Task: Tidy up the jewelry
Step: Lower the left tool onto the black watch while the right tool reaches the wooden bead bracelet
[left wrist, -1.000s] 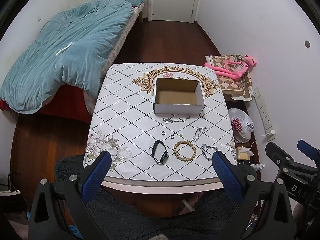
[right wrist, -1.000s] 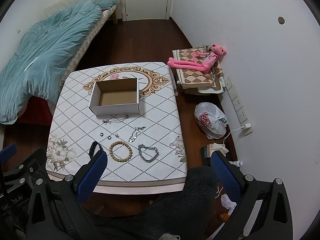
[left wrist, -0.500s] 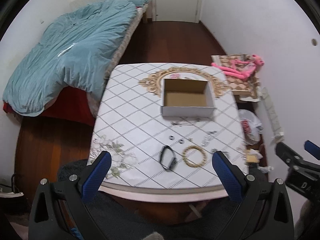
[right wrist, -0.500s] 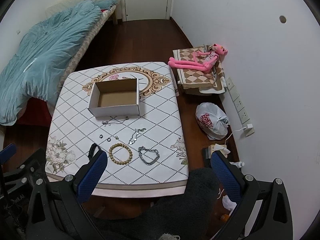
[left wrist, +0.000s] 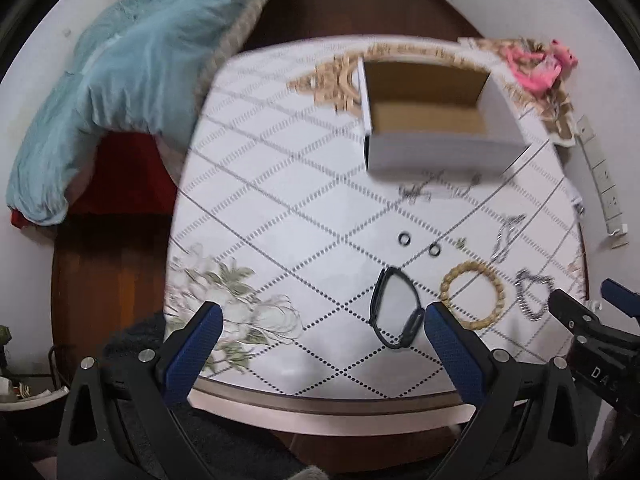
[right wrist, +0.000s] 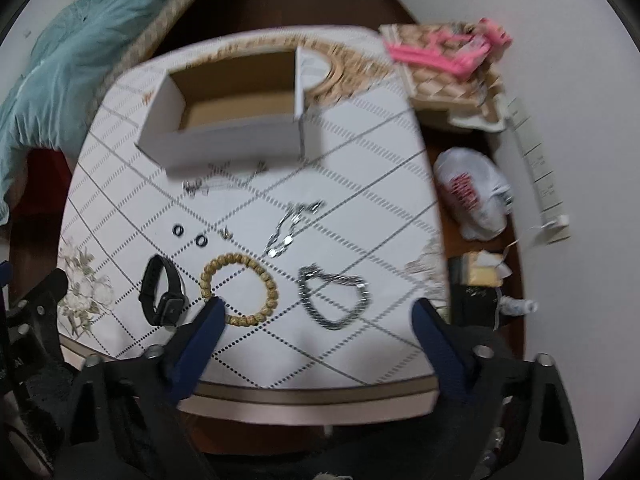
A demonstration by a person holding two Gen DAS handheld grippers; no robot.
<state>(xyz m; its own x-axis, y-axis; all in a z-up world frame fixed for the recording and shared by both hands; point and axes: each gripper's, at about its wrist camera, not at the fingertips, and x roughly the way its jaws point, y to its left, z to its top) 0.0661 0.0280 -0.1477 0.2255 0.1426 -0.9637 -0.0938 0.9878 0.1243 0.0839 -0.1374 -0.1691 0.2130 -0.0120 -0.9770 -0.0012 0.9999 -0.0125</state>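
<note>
Both grippers have closed in on the table [left wrist: 280,208] since a second ago: the jewelry that then lay small and far off now fills the lower half of each view, and motion blur in both views indicates the approach is under way. The left gripper [left wrist: 320,344] has its jaws spread wide and holds nothing; the black watch [left wrist: 396,312] lies just inside its right-hand finger, near the front edge of the table. The right gripper [right wrist: 316,340] is likewise spread wide and empty, with the silver chain bracelet [right wrist: 334,296] lying between its fingers and the wooden bead bracelet [right wrist: 238,288] at its left finger. The cardboard box [right wrist: 232,120] stands open and empty at the far side of the table. Two small black rings [right wrist: 188,236], a thin chain [right wrist: 292,224] and a further fine piece [right wrist: 224,180] just in front of the box remain on the cloth. Assessment: nothing has been stowed yet; the first pick-ups appear imminent, most likely watch and chain bracelet.
</note>
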